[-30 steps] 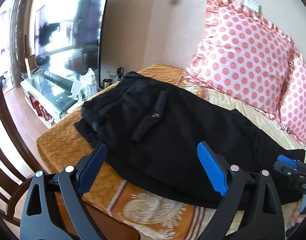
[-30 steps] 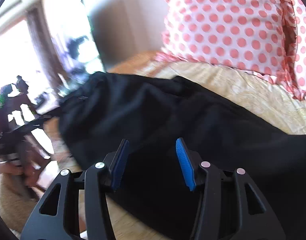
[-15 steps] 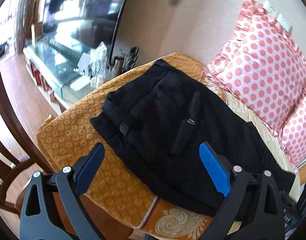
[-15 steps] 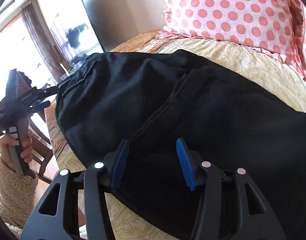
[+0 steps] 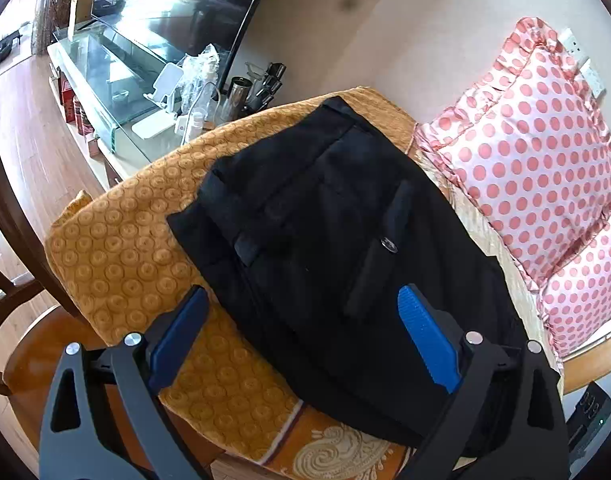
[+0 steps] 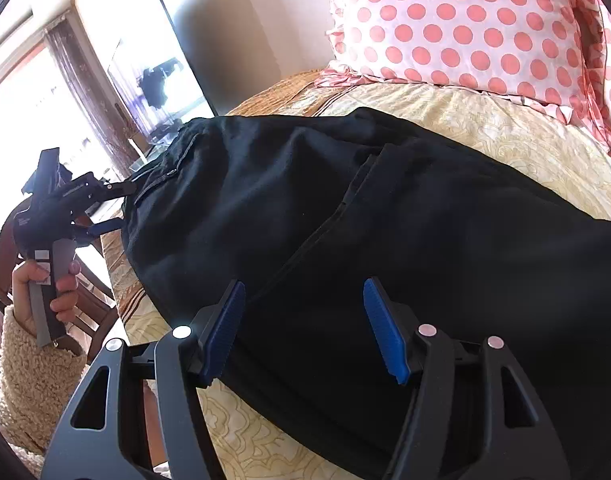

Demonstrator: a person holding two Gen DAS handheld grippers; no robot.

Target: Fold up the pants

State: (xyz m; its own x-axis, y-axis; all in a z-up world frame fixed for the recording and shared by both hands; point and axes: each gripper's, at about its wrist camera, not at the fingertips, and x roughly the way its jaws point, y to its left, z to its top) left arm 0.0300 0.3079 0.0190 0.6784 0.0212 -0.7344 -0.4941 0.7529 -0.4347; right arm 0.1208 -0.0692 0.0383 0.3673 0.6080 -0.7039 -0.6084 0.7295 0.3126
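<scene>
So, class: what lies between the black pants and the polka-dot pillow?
In the right wrist view, only a bare strip of cream patterned bedspread separates the pants from the pillow.

Right gripper (image 6: 303,328): jaws have just been opening, blue pads now wider apart above the black pants (image 6: 385,220), fabric under the gap, pads not pressing it.

Left gripper (image 5: 301,340): shifted toward the waistband end and rolled; waistband corner and orange bedspread (image 5: 117,248) edge now fill its view, the other gripper gone from its right edge. Its jaws as wide as before.
</scene>
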